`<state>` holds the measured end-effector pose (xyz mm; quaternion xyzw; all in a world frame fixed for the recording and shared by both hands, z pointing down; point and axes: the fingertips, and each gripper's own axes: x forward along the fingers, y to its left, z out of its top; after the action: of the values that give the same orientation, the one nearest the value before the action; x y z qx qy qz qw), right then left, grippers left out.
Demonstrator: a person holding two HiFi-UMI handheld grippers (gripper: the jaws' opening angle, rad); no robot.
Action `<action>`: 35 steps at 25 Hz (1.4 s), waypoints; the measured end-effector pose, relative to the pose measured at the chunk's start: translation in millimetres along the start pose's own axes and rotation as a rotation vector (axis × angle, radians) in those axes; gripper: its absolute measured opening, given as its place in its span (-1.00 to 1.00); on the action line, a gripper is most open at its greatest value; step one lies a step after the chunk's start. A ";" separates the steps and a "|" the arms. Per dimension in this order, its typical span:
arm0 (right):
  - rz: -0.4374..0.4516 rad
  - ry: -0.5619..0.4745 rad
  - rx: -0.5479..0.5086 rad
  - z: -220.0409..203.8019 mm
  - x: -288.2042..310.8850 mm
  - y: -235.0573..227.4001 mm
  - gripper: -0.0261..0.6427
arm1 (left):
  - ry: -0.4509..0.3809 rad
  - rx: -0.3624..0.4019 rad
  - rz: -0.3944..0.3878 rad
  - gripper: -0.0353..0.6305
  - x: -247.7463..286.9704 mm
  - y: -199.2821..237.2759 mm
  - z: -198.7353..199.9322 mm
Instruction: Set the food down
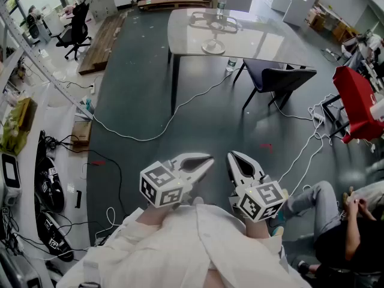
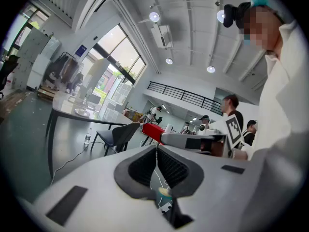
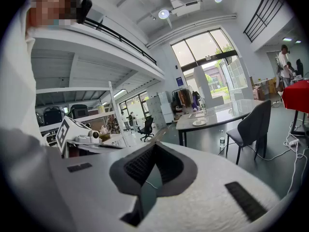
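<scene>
Nearest: your white coat (image 1: 192, 245) fills the bottom of the head view, with both grippers held close in front of it, above the floor.

Left gripper (image 1: 204, 161): its jaws are pressed together with nothing between them, and the ribbed pads meet along one line in its own view (image 2: 156, 151).

Right gripper (image 1: 234, 158): its jaws are also closed tip to tip and hold nothing (image 3: 153, 149). The two grippers' tips sit near each other but do not touch.

Floor: a white cable (image 1: 150, 134) runs from the left wall toward the worktop. A seated person (image 1: 336, 221) is at the lower right, well apart from you. A red cover (image 1: 357, 101) hangs at the right edge.

Middle distance: a dark chair (image 1: 279, 77) stands at the worktop's near right corner, and a bottle (image 1: 231, 64) stands on the floor just beside it.

Far: the pale worktop (image 1: 180, 32) carries a round dish (image 1: 213, 47) near its front edge and a second bottle (image 1: 222, 2) at the back. A plate (image 3: 199, 123) shows on it in the right gripper view.

Food: I cannot tell where it is. The dishes on the worktop are too small to show what they carry.

Beyond, at the left, are wooden pallets (image 1: 105, 41) and an office chair (image 1: 75, 29).
</scene>
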<state>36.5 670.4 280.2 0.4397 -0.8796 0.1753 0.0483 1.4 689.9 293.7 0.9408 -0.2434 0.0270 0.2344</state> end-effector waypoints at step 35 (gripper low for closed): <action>0.059 0.062 0.040 -33.4 -12.2 -47.8 -0.91 | 0.055 -0.135 0.022 -0.83 49.2 -5.6 -46.7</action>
<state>79.4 665.1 321.2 0.4089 -0.8865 0.2076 0.0616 50.3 693.6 340.9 0.9191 -0.2483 0.0389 0.3035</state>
